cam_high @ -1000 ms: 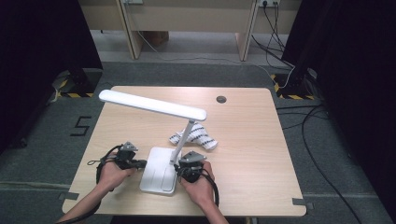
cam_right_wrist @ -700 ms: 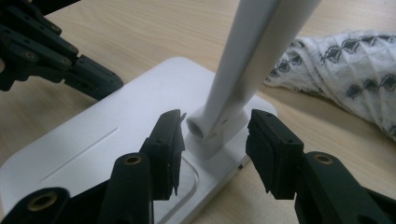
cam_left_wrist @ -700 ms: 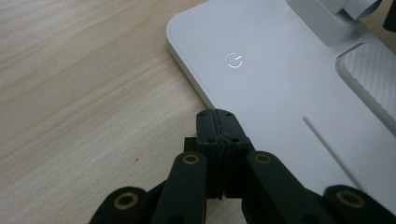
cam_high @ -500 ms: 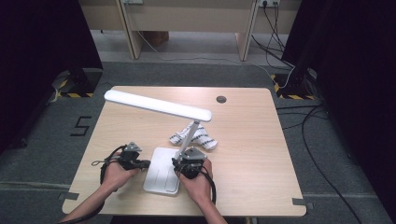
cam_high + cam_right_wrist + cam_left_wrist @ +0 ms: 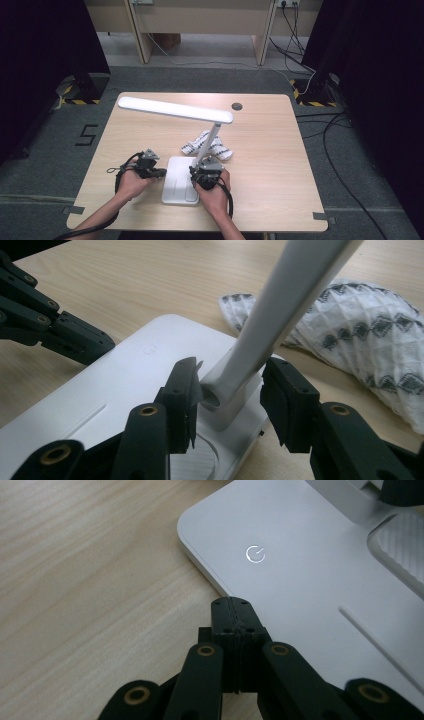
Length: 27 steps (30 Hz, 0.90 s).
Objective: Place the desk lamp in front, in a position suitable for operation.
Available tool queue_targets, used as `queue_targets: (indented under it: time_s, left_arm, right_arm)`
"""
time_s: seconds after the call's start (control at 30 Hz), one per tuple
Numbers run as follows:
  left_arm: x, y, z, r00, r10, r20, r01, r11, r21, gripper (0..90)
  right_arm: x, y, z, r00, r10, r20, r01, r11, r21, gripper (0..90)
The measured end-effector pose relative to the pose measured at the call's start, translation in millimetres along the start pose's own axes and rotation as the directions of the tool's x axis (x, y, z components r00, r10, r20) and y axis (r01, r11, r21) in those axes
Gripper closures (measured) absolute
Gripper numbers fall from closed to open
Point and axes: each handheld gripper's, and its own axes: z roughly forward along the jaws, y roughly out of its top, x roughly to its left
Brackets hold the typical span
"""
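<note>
While the white desk lamp (image 5: 181, 150) stands at the wooden table's (image 5: 270, 150) near edge, left gripper (image 5: 159, 172) and right gripper (image 5: 202, 176) flank its base. Left gripper view: jaws pressed together, empty, tip at the base edge near the power symbol (image 5: 255, 554); touch it squarely. Right gripper view: jaws, just narrowing, straddle the stem hinge (image 5: 225, 390), left pad touching; brace gently.

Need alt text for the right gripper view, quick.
The right gripper straddles the hinge at the foot of the white lamp arm on its base, jaws just closing. The shut left gripper and patterned cloth flank it.
</note>
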Motion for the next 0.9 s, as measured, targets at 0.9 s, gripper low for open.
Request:
queue_targets:
  time_s: [0.9]
  left_arm:
    - [-3.3, 29.1, 16.6, 0.9999, 0.011, -0.007, -0.011, 0.9999, -0.008, 79.9]
  right_arm:
    - [-26.1, 5.4, -3.7, 0.9976, 0.011, 0.068, -0.012, 0.9998, 0.015, 60.2]
